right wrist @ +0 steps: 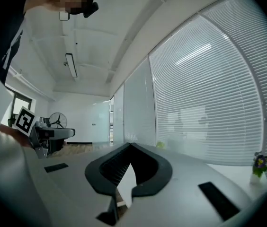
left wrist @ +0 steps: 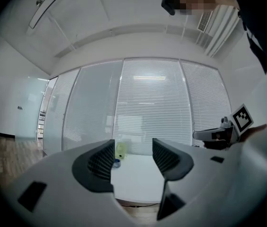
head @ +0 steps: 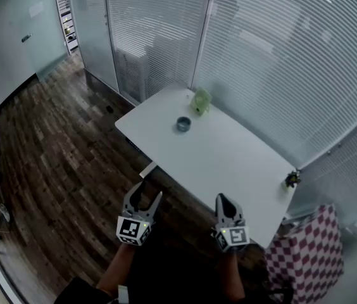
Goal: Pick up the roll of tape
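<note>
1. Tape: the roll of tape (head: 183, 124), a small blue-grey ring, lies flat on the white worktop (head: 242, 170), toward its far end and well apart from both grippers.
2. A pale green object (head: 200, 101) stands just beyond the roll, close to the worktop's far edge and not touching the roll.
3. The left gripper (head: 145, 195) is held over the wooden floor (head: 58, 144), just off the worktop's near left corner. Its fingers (left wrist: 100, 161) are spread wide with nothing between them.
4. In the left gripper view, the gap between those fingers frames the worktop. The roll shows small and distant there, close by the left finger's inner edge, with the green object just above it.
5. The right gripper (head: 223, 200) is held at the worktop's near edge, well apart from the roll. In the right gripper view its fingers (right wrist: 112, 167) are pressed together at the tips, and they pinch nothing.
6. A small potted flower (head: 291, 179) stands at the worktop's right corner.
7. A red-and-white checked cloth (head: 308, 252) lies below that corner, to the right of the right gripper.
8. Slatted blinds (head: 280, 56) run behind the worktop's far side.
</note>
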